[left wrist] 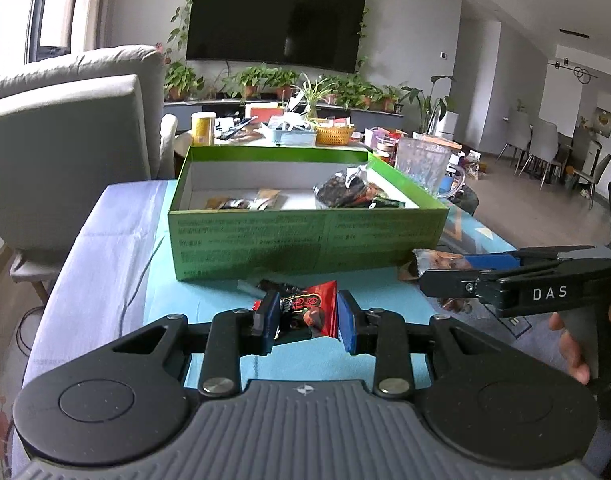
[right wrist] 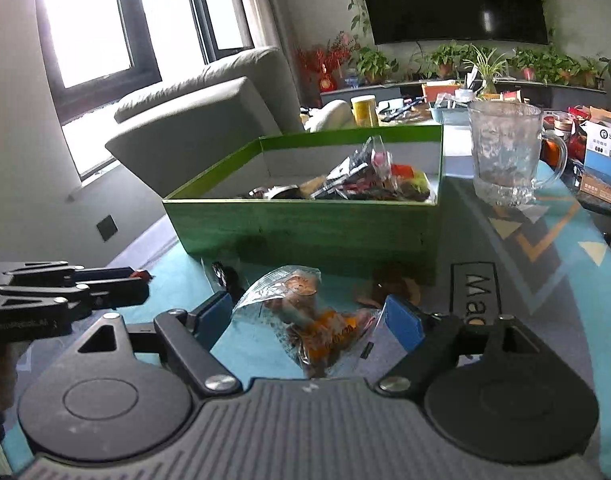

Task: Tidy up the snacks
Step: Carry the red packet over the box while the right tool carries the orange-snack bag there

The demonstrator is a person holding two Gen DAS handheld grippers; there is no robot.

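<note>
My left gripper (left wrist: 305, 320) is shut on a red snack packet (left wrist: 315, 306), held just above the teal cloth in front of the green box (left wrist: 305, 240). A black wrapper (left wrist: 273, 286) lies behind the packet. The box (right wrist: 305, 232) holds several snack packets (right wrist: 365, 180). My right gripper (right wrist: 307, 316) is shut on a clear packet of brown and orange snacks (right wrist: 297, 292), near the box's front wall. In the left wrist view the right gripper (left wrist: 445, 272) comes in from the right with that clear packet (left wrist: 437, 260). A brown snack (right wrist: 389, 284) lies on the cloth near the box's corner.
A glass mug (right wrist: 505, 156) stands to the right of the box. A grey armchair (left wrist: 65, 140) is to the left of the table. A blue and white carton (right wrist: 605, 152) sits at the far right. A cluttered table (left wrist: 289, 128) lies behind the box.
</note>
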